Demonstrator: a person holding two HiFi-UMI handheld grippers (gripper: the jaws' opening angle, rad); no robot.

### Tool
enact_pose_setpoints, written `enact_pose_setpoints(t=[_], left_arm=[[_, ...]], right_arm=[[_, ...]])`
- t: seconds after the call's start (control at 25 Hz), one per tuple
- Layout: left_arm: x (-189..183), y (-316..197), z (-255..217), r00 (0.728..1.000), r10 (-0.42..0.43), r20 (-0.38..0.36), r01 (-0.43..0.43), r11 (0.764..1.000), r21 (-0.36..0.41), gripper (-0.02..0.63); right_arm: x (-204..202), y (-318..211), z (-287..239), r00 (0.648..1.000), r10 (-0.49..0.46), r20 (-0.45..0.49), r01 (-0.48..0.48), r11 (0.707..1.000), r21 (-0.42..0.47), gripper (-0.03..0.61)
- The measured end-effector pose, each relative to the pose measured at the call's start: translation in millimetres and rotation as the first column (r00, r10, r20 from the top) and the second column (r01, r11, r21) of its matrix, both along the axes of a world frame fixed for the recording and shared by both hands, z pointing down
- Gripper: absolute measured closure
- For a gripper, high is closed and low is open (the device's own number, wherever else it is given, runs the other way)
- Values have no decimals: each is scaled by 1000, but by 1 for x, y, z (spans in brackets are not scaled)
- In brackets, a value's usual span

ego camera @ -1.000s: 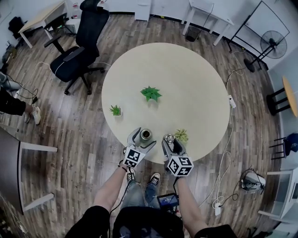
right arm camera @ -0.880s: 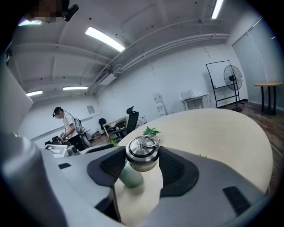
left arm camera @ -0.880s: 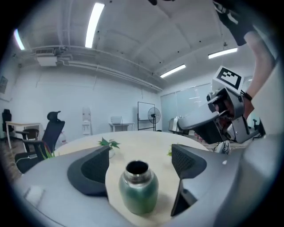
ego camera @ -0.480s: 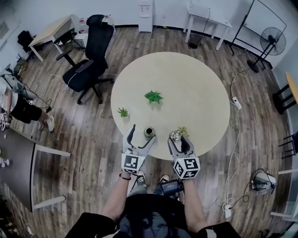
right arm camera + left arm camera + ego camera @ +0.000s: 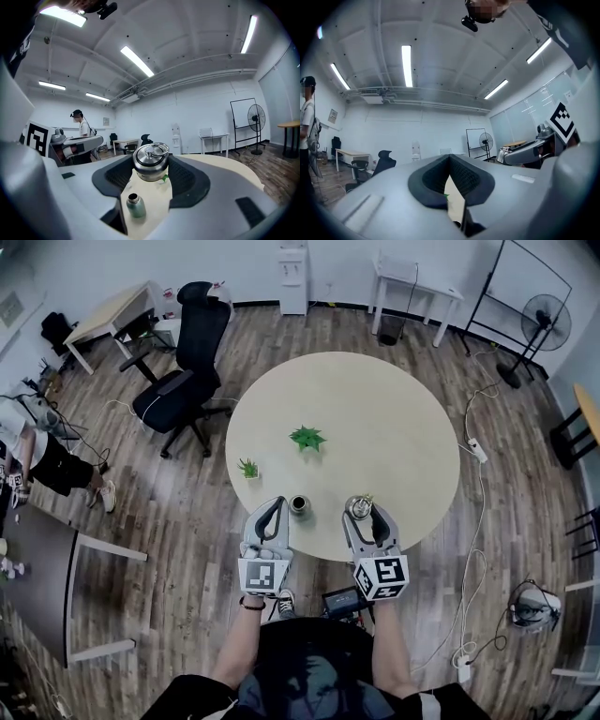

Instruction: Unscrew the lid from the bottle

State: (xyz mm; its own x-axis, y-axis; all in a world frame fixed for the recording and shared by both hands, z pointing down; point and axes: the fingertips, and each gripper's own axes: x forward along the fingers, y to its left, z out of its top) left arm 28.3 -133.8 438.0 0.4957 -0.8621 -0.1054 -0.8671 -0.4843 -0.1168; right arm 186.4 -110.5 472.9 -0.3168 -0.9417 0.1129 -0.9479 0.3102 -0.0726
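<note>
A green metal bottle [image 5: 299, 504] stands upright and open-mouthed near the front edge of the round table [image 5: 394, 427]. In the right gripper view the bottle [image 5: 135, 205] shows below the jaws. My right gripper [image 5: 362, 510] is shut on the bottle's steel lid [image 5: 150, 161], which has a ring handle and hangs above the table, right of the bottle. The pads of the right gripper [image 5: 151, 169] press on the lid from both sides. My left gripper [image 5: 273, 509] is just left of the bottle and apart from it. In its own view the left gripper [image 5: 450, 158] is shut on nothing.
Three small green plants stand on the table: one in the middle [image 5: 307, 437], one at the left edge [image 5: 248, 468], one just behind the lid [image 5: 367, 500]. A black office chair [image 5: 192, 362] is beyond the table's left side. A person [image 5: 33, 451] is at far left.
The left gripper's jaws, open beside the bottle before, have shut on nothing and sit left of it. The right gripper still holds the lid. The head camera has shifted.
</note>
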Motion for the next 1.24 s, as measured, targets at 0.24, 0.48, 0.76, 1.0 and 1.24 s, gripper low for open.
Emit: enact_pose_setpoints(t=[0.24,0.48,0.76,1.0,1.24], left_arm=[[4,2,-16,1000,1,-13,-1,1000,12,612],[0,0,-8,1000,-1,2,1,1000,-1,612],[-3,1,-8,1000,1,-10,-1,1000,0,612],[-5,2,-4,1000,3,5,-3,1000,-12,612],[-6,1,-4,1000,0,5,0,1000,-25,612]], right_arm=[[-5,-1,-12,1000,1,1,-1,1000,27,337],[-9,-3,-13,1000,-1,7,1,1000,27,339],[-12,-1,-16,1000,-6,-9,6,1000,28,339],[-13,1,-16,1000,-3,-1,3,1000,30,339],[-14,3,-16,1000,-7,-10,8,999,32,338]])
